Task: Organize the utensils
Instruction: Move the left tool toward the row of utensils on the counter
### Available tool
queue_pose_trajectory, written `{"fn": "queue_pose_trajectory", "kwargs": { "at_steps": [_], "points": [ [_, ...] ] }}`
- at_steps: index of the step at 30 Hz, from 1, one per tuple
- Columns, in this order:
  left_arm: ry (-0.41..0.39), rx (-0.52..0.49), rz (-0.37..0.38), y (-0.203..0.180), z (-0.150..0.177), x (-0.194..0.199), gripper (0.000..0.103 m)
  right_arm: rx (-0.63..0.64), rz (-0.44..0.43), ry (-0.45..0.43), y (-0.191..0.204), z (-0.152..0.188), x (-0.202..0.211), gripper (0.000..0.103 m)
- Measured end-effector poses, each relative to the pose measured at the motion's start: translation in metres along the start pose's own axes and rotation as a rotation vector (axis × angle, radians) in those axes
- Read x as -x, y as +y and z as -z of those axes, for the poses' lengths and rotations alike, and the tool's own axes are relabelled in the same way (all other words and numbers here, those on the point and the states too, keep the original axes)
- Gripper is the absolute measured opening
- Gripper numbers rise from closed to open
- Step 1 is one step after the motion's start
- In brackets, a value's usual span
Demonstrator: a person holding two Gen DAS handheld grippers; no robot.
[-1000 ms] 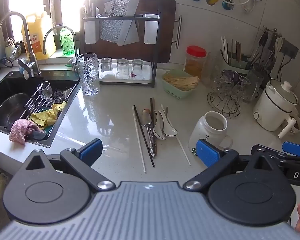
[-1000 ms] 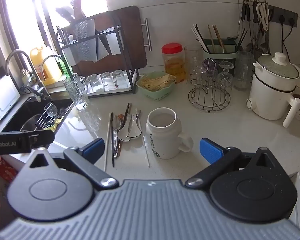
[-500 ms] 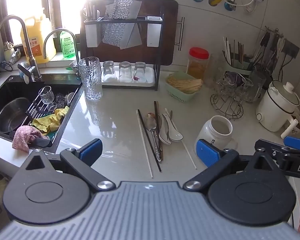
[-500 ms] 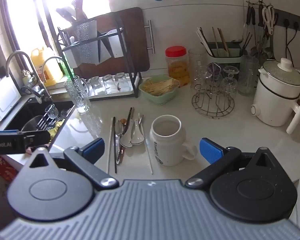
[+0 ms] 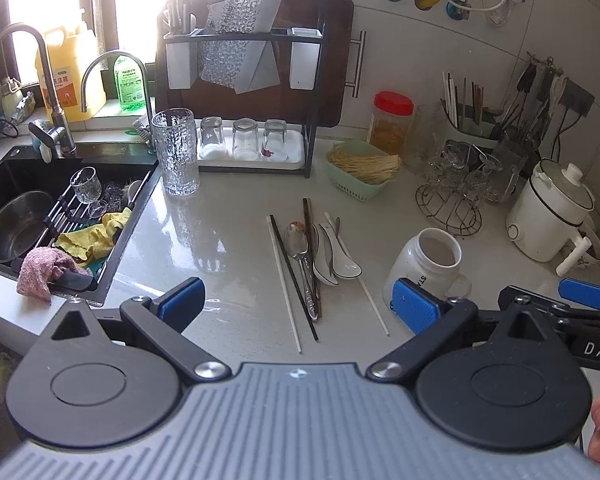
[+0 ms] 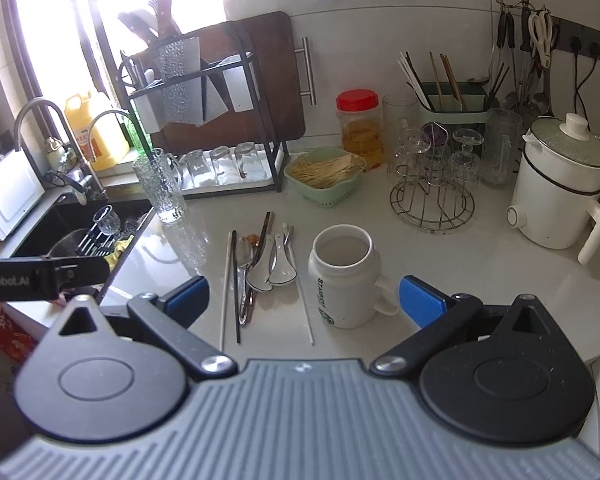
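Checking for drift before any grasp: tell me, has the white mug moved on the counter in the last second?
No. The white mug sits beside the spoons, as before; only the cameras shifted.

Each gripper, left gripper and right gripper, has blue-padded fingers on black linkages (silver pivot screws) over a ribbed grey body.

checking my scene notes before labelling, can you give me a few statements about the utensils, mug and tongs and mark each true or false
1. Both tongs, left and right, are open and hold nothing. True.
2. The white mug lies on its side. False: it stands upright.
3. The two white spoons lie on the counter left of the mug. True.
4. The metal spoon is already inside the mug. False: it lies among the chopsticks on the counter.
5. The green basket is empty. False: it holds pale sticks.
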State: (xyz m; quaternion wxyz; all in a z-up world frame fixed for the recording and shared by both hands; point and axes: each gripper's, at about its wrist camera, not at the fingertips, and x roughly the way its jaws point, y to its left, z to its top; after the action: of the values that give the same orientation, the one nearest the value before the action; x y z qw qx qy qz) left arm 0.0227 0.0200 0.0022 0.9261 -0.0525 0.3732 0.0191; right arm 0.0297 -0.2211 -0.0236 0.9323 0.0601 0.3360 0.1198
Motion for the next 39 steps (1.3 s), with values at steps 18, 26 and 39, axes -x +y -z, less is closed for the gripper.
{"fn": "queue_pose_trajectory", "kwargs": {
  "at_steps": [18, 26, 39],
  "points": [
    [0.036, 0.016, 0.018, 0.004, 0.011, -0.003, 0.102, 0.0, 0.025, 0.031, 0.0, 0.011, 0.001, 0.103],
    [0.029, 0.024, 0.014, 0.003, 0.009, -0.003, 0.102, 0.0, 0.022, 0.028, -0.001, 0.01, 0.001, 0.103],
    [0.034, 0.016, 0.005, -0.003, 0.01, -0.005, 0.102, -0.005, 0.012, 0.034, -0.005, 0.012, 0.0, 0.103]
  ]
}}
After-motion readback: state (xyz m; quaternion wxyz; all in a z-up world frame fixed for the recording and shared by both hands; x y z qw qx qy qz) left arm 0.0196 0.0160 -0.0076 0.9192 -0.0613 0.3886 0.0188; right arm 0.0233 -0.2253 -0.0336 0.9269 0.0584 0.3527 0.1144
